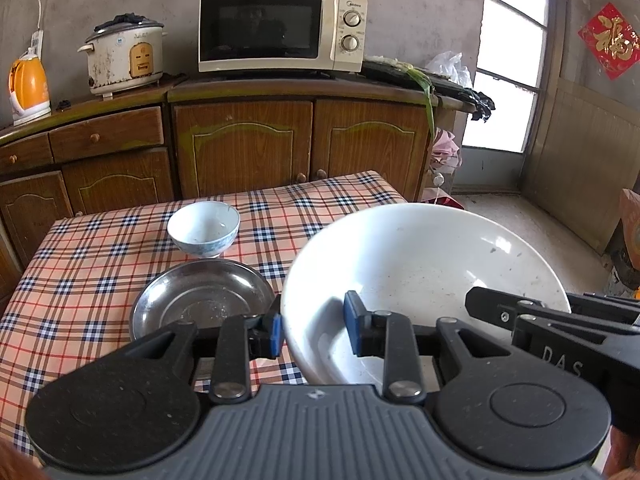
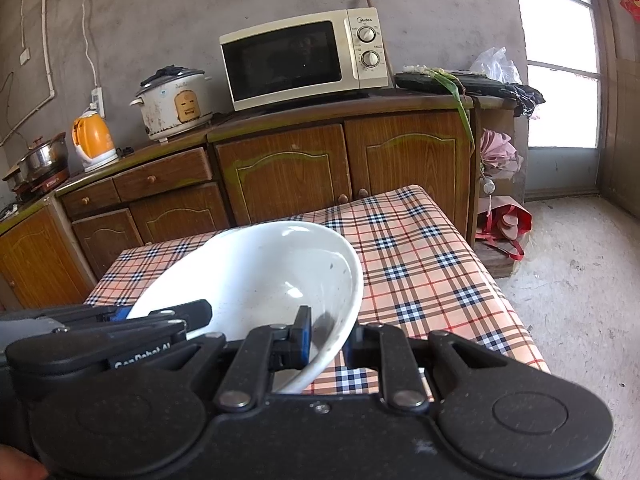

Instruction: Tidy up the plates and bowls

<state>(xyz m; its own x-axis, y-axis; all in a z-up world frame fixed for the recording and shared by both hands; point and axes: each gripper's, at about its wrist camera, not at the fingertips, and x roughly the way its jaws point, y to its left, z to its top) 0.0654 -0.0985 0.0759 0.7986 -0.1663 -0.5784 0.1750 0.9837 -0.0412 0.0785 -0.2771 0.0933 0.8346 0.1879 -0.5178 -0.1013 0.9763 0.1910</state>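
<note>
Left tongs (image 1: 314,330) and right tongs (image 2: 326,338) each pinch the white bowl's (image 1: 420,256) rim (sharing its weight) above the surface (image 1: 80,280).

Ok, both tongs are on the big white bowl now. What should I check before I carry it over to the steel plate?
1. Left tongs clamped on the large white bowl rim: ok, one pad inside, one outside.
2. Right tongs clamped on the opposite rim: ok.
3. Bowl level: not ok, it tilts in both views.
4. Bowl empty: ok, only specks inside.
5. Stainless steel plate free to take it: ok, nothing lies in it.
6. Small blue-patterned bowl clear of the path: cannot tell; it stands right behind the plate.
</note>
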